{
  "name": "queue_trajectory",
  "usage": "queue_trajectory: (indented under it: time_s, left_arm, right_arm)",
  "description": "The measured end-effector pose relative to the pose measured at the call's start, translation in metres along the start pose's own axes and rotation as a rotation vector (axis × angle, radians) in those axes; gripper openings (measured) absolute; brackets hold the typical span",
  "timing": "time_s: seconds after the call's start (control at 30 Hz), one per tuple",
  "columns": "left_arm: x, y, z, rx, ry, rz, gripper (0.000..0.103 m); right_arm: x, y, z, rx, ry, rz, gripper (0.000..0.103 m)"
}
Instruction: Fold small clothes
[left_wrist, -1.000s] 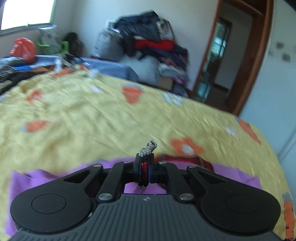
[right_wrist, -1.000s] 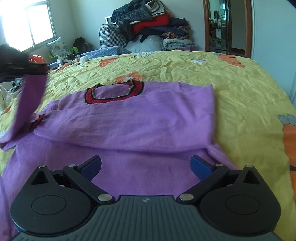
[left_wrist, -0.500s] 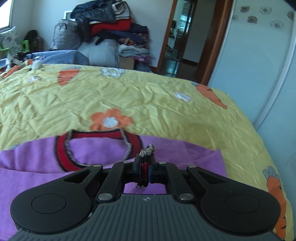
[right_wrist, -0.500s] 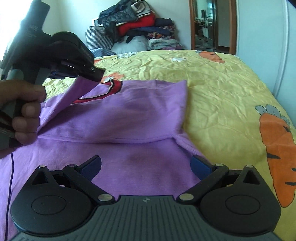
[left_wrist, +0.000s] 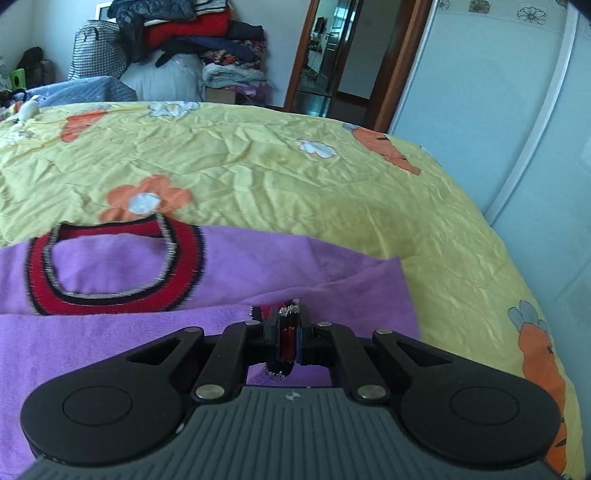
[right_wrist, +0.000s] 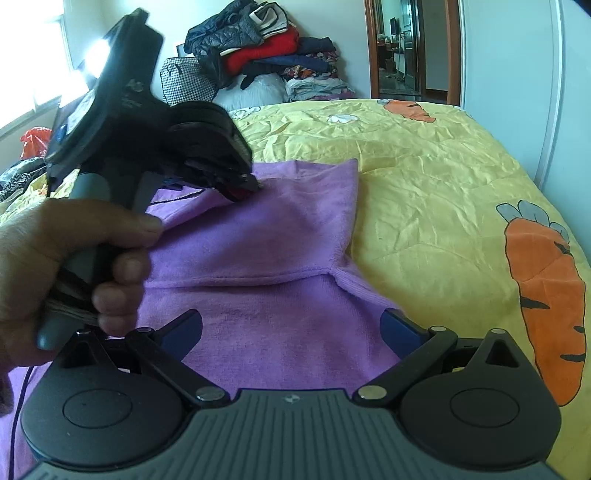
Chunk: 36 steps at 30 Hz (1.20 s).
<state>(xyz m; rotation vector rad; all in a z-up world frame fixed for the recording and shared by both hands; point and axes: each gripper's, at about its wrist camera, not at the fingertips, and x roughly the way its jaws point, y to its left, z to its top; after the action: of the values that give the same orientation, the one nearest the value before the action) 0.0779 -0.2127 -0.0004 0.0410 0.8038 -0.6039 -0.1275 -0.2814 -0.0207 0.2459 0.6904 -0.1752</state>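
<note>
Left tongs (left_wrist: 286, 334) clenched on the red cuff (left_wrist: 287, 341), right tongs (right_wrist: 291, 328) released, purple sweater (right_wrist: 266, 258) spread on the bed (right_wrist: 424, 177): best lay that sleeve flat across the chest before letting go.

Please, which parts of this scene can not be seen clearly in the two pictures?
- Lower part of the purple sweater: left wrist view, hidden behind the left tool, which is shut on the sleeve cuff.
- The sweater's collar: right wrist view, hidden by the left tool and the hand.
- Left tool's tips: right wrist view, blurred.
- Clothes pile: too far to tell single pieces.
</note>
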Motion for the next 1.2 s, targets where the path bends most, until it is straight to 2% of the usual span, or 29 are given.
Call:
queue_trajectory:
  time_s: [0.23, 0.33, 0.37, 0.4, 0.43, 0.5, 0.57, 0.63, 0.73, 0.87, 0.93, 1.0, 1.1, 1.17, 1.2]
  left_arm:
    - [0.019, -0.031, -0.006, 0.062, 0.033, -0.026, 0.007]
    - [0.025, -0.036, -0.007, 0.057, 0.051, -0.072, 0.007]
    - [0.021, -0.035, -0.008, 0.058, 0.048, -0.092, 0.013]
    - [0.013, -0.033, -0.008, 0.066, 0.032, -0.101, 0.028]
    - [0.002, -0.027, -0.008, 0.072, 0.006, -0.111, 0.036]
    - [-0.031, -0.001, -0.011, 0.059, -0.074, -0.117, 0.071]
    - [-0.069, 0.039, -0.016, 0.031, -0.162, -0.103, 0.09]
    - [-0.103, 0.088, -0.021, 0.002, -0.223, -0.039, 0.094]
    - [-0.142, 0.166, -0.028, -0.106, -0.239, 0.057, 0.096]
    - [-0.182, 0.245, -0.044, -0.225, -0.24, 0.144, 0.097]
    - [-0.194, 0.27, -0.053, -0.258, -0.237, 0.18, 0.098]
    - [-0.203, 0.288, -0.062, -0.279, -0.226, 0.202, 0.098]
    - [-0.211, 0.304, -0.077, -0.293, -0.201, 0.206, 0.098]
    - [-0.213, 0.309, -0.086, -0.295, -0.19, 0.217, 0.098]
    - [-0.212, 0.31, -0.09, -0.296, -0.185, 0.218, 0.098]
  right_arm:
    - [-0.002, -0.006, -0.004, 0.012, 0.006, -0.017, 0.103]
    - [-0.001, -0.013, -0.005, 0.026, 0.014, -0.031, 0.103]
    - [-0.002, -0.016, -0.005, 0.036, 0.016, -0.025, 0.103]
    - [-0.005, -0.018, -0.004, 0.047, 0.011, -0.012, 0.103]
    - [-0.007, -0.02, -0.002, 0.055, 0.001, 0.0, 0.103]
    - [-0.01, -0.022, 0.003, 0.064, -0.024, 0.029, 0.103]
    - [-0.007, -0.025, 0.011, 0.082, -0.041, 0.076, 0.103]
    - [0.001, -0.028, 0.021, 0.122, -0.054, 0.158, 0.103]
    - [0.024, -0.034, 0.041, 0.187, -0.06, 0.283, 0.103]
    - [0.066, -0.04, 0.065, 0.237, -0.032, 0.324, 0.101]
    - [0.088, -0.047, 0.071, 0.299, 0.005, 0.388, 0.083]
    - [0.107, -0.049, 0.075, 0.355, 0.05, 0.418, 0.072]
    - [0.116, -0.044, 0.082, 0.35, 0.057, 0.433, 0.07]
    - [0.121, -0.036, 0.088, 0.317, 0.075, 0.421, 0.052]
    - [0.125, -0.031, 0.09, 0.292, 0.095, 0.422, 0.028]
